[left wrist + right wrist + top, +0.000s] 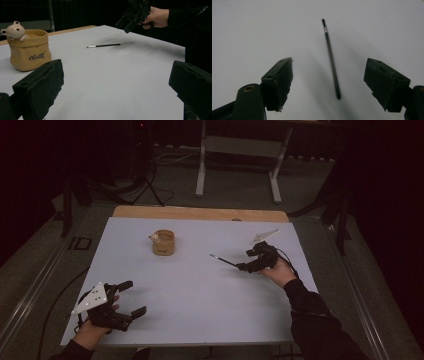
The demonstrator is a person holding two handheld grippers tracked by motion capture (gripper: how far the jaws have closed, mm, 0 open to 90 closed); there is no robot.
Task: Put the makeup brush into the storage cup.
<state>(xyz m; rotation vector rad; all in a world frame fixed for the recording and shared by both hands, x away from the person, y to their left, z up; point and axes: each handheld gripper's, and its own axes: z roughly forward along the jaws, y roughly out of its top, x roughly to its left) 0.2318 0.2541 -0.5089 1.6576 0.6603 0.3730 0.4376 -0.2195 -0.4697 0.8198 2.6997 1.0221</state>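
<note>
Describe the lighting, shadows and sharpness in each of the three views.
High view: dim overall, with dark surroundings, and the white tabletop is the brightest area. Left gripper view: the tan ceramic bear pot is sharp, while the left claw in the foreground is soft. Right gripper view: the thin black brush casts a faint, diffuse shadow, and the corners are vignetted.

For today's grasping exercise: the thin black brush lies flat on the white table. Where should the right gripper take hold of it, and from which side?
Grip the brush at mid-handle, coming straight down from above. It lies flat between the open jaws of the right gripper, so closing across the thin handle should catch it; the bristle tip looks too fine.
</note>
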